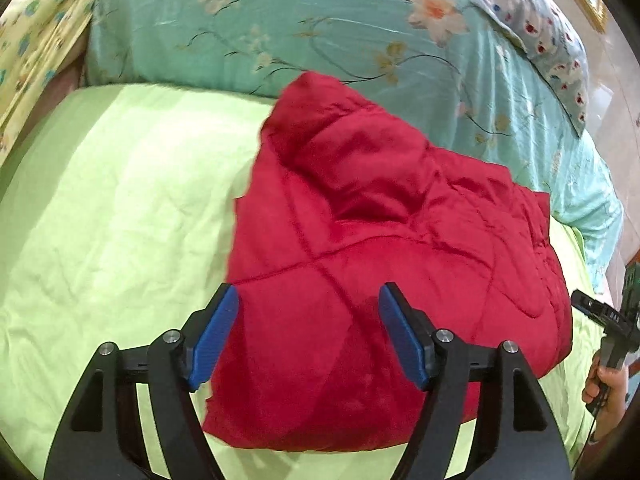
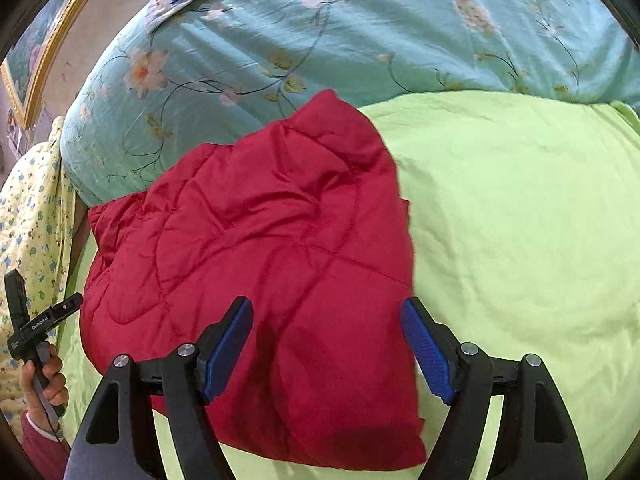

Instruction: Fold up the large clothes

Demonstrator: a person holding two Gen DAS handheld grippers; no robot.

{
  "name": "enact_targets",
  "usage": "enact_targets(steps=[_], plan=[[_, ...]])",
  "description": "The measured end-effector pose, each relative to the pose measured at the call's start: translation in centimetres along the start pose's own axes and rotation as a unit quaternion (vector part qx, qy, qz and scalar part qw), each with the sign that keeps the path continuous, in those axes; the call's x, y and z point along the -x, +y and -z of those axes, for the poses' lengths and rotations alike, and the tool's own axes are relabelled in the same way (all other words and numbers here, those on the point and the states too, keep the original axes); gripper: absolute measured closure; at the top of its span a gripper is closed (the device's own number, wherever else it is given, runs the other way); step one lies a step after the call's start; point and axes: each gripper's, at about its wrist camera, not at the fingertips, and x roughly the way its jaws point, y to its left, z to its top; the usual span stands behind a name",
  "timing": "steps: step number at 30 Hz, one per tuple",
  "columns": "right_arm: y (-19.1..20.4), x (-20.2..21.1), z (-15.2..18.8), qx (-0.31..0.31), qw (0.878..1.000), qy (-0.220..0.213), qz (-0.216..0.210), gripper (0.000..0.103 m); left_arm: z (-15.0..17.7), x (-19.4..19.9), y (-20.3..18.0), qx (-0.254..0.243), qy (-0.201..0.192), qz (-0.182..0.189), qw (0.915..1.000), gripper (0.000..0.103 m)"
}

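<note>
Two grippers, both spread wide and holding nothing: left gripper [image 1: 308, 332] and right gripper [image 2: 326, 344] each hang over the near part of the red quilted garment [image 1: 380, 240], blue pads clear of the fabric on both sides. The garment lies on the lime-green bed sheet [image 1: 112, 208], already doubled into a rough, thick bundle; its near edge sits just ahead of the gripper fingers, its far corner rides up onto the teal floral duvet [image 1: 280, 20]. Look of it: padded, stitched in squares, puffy, slick-looking shell with deep creases across the middle and one far corner peaked up rather than flat. Near edge reads fairly straight from the right wrist, ragged from the left. Risks, my read: padding is springy, so the fold may creep open with nothing pressing on it; the peaked far corner could slump sideways off the duvet slope and skew the stack. If the next grab pinches only the top layer, the layers beneath will slide on the slick shell and the fold shears apart. A deep bite could catch the sheet as well and drag it. Farther out, a yellow print cloth [image 1: 36, 40] at the bed's side and a spotted pillow [image 1: 540, 32] beyond the duvet, both well apart from the garment.
</note>
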Motion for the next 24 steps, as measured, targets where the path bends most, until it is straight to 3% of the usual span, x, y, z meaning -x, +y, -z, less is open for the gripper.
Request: enact_targets(steps=[6,14,24], plan=[[-2.0,-0.4,0.2,-0.030,0.999,0.009,-0.019,0.023,0.3,-0.7,1.8,0.033,0.014,0.022,0.9991,0.030],[-2.8,-2.2,0.4,-0.048,0.997,0.028,-0.057,0.021,0.2,-2.2,3.7,0.076,0.019,0.088,0.9930,0.024],[-4.2,-5.1,0.3,-0.096,0.989,0.051,-0.102,0.014,0.2,-5.7,5.2,0.124,0.053,0.161,0.9777,0.018]])
